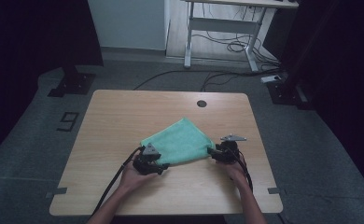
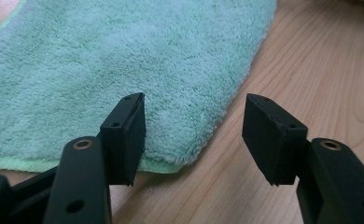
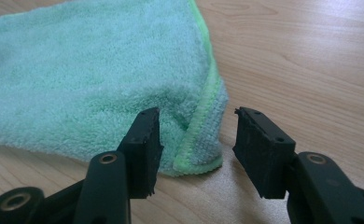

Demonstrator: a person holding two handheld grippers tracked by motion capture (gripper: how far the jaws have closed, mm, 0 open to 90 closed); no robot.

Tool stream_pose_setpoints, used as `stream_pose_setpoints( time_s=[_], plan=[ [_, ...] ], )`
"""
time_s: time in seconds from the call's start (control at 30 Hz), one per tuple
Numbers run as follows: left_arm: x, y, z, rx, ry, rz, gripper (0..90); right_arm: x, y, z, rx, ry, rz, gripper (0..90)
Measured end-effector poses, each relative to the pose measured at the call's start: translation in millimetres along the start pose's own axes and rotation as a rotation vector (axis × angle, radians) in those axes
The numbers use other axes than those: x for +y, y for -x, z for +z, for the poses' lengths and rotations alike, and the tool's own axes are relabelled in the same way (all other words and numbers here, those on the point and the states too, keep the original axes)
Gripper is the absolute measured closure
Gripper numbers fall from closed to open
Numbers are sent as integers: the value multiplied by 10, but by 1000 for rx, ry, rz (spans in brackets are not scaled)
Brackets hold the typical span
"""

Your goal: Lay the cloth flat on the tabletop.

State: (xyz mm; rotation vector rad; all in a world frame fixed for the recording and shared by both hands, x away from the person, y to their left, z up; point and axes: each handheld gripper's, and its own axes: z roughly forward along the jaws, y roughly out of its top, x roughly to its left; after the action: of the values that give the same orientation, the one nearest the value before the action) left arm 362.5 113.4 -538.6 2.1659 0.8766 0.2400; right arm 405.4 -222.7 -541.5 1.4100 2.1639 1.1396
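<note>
High view: the green towel [image 1: 180, 141] lies folded at frame centre on the table [image 1: 115, 121]; you flank its near corners, ready to fold.
Left gripper view: your left gripper [image 2: 194, 135] is open, towel corner between the jaws, unpinched.
Right gripper view: your right gripper [image 3: 196, 144] is open astride the hemmed corner.

left tool [image 1: 161, 167]: jaws apart, gripping nothing | right tool [image 1: 213, 151]: jaws apart, gripping nothing
</note>
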Motion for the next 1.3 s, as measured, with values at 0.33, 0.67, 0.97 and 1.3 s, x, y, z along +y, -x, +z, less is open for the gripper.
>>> stream_pose_setpoints(
  time_s=[0.33,0.67,0.97,1.3],
  plan=[
    [-35,-8,29,71,-17,1,659,-51,-26,16,25,-21,-24,620],
    [-105,18,-262,-85,-15,5,825,-232,-150,-303,149,-1,-51,833],
    [72,-164,-570,-180,37,-48,818,-34,-330,-652,216,91,-90,806],
    [186,-502,-360,-142,58,-153,824,261,-172,-309,169,76,-36,790]
  ],
)
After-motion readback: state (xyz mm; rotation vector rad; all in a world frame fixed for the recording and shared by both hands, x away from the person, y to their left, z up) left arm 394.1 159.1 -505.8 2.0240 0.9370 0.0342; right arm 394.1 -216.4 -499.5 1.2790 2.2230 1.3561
